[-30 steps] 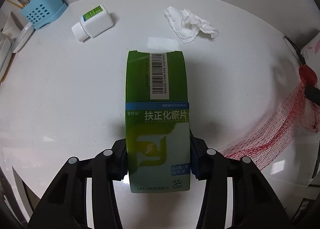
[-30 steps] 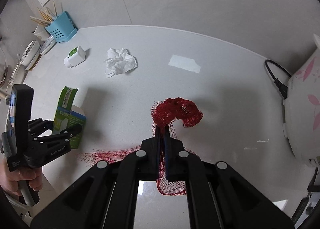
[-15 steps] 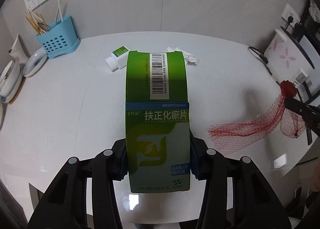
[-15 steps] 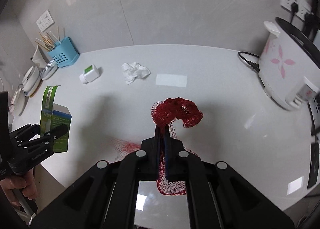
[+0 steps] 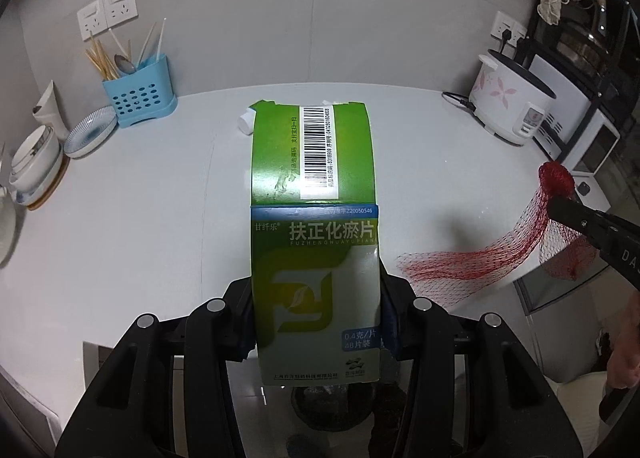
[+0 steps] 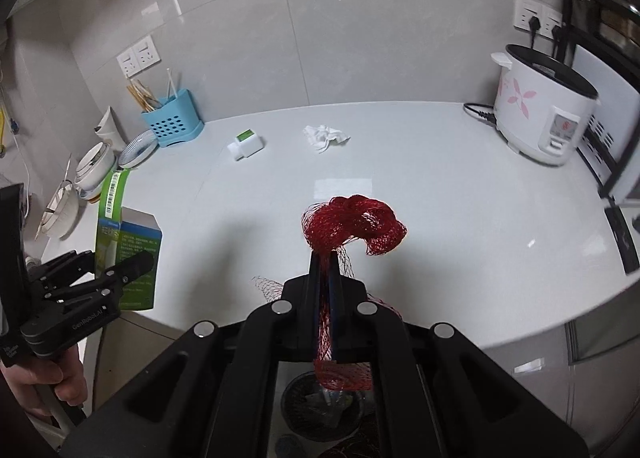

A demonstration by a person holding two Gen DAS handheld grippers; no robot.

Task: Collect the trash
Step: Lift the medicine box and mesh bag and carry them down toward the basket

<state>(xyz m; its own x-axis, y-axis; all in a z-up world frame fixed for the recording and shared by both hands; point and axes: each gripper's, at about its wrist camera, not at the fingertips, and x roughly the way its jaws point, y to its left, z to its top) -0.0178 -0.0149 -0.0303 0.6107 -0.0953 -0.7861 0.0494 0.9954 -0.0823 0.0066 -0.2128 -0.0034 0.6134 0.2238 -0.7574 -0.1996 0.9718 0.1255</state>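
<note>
The left gripper is clamped on a green medicine box, its two fingers pressing the box's sides, and the box stands upright in the air with its torn top flap and barcode facing the camera. Seen from the right wrist, that same box hangs just off the front edge of the white counter, held by the left gripper with the person's hand below it. The right gripper is closed tight on a red mesh bag; a bunched knot of netting sits above the fingertips and the rest of the mesh trails down between the fingers. From the left wrist the mesh bag stretches out toward the counter's edge in a long red tail. Below both grippers, off the counter, a dark round bin with some rubbish in it shows between the fingers. On the counter lie a small white bottle on its side and a crumpled tissue, well apart from each other. A blue utensil holder stands at the back left near stacked bowls, and a white rice cooker sits at the back right, plugged in.
</note>
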